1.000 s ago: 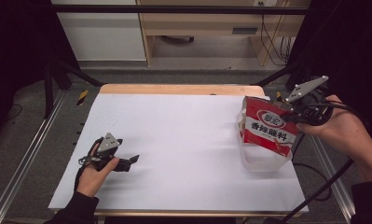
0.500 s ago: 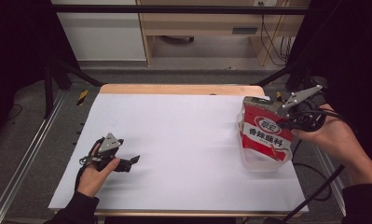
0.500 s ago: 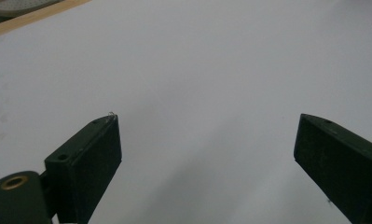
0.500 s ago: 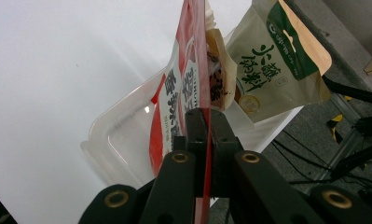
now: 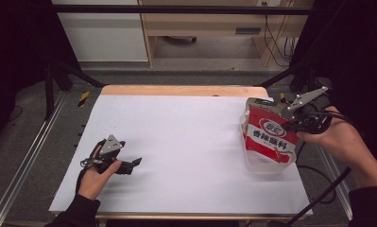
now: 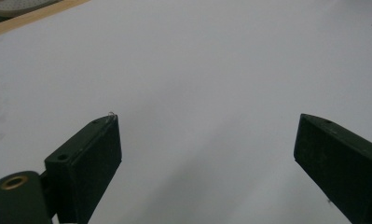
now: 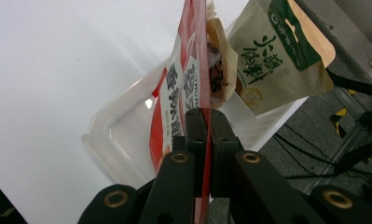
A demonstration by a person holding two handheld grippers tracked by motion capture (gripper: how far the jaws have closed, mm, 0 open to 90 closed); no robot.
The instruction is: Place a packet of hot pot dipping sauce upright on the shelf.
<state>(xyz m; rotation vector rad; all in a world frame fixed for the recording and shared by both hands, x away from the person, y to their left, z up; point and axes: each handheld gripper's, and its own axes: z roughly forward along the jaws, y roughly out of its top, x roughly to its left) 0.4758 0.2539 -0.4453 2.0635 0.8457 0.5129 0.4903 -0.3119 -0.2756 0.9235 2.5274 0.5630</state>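
High view: my white table (image 5: 186, 142) carries a clear plastic tub (image 5: 264, 165) at its 3 o'clock edge. My right gripper (image 5: 290, 124) holds the red pouch (image 5: 269, 139) upright by its top edge, with the pouch's lower end inside the tub. In the right gripper view, both black jaws are pressed together on the red film, so the grip is firm.

Procedure, as I judge it: I lower the pouch straight down until its base seats on the tub floor, keep it clear of the tub rim, and part the jaws only when the pouch is supported. A brown packet (image 7: 218, 60) and a beige-and-green packet (image 7: 277, 51) stand just beside the red one, toward 1 o'clock in that view; I avoid dragging them.

My left gripper (image 5: 134, 163) rests at 8 o'clock on the table, jaws wide apart and holding nothing.

Labels: the red pouch bears large white Chinese characters; the beige packet bears green Chinese characters. I cannot read any smaller print.
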